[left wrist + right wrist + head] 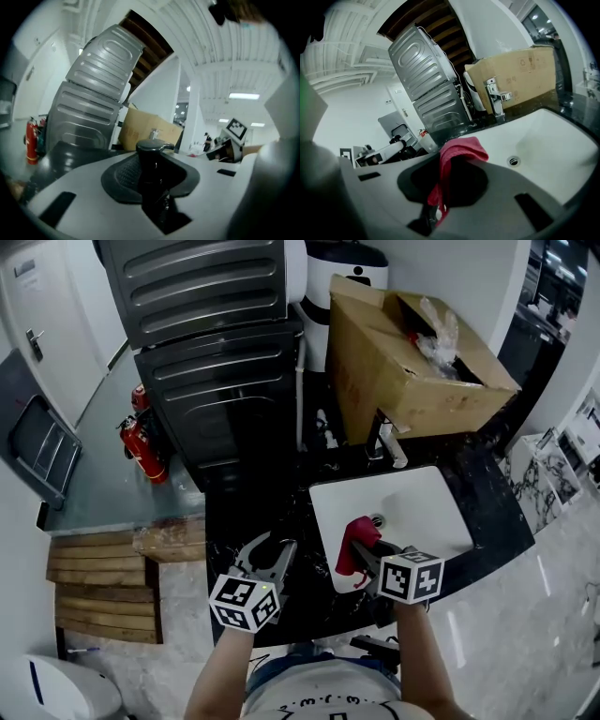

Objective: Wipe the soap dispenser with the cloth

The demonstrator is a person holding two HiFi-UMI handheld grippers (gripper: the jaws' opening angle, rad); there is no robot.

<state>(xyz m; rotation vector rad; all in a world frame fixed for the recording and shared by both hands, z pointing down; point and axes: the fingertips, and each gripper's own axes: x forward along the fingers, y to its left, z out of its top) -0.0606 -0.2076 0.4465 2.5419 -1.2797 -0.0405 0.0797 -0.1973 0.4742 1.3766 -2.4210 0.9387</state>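
Note:
A black soap dispenser (152,149) with a pump head stands between the pads of my left gripper (153,174), and they close against its body. In the head view the left gripper (271,557) is over the black counter left of the sink, where the dark bottle is hard to make out. My right gripper (367,555) is shut on a red cloth (355,540) at the sink's front left corner. In the right gripper view the cloth (460,150) bunches above the jaws and hangs down between them.
A white sink (427,507) is set in the black counter (272,507), with a chrome tap (388,442) behind it. An open cardboard box (394,362) stands at the back right and a dark stacked appliance (220,381) at the back left. A fire extinguisher (145,448) stands on the floor.

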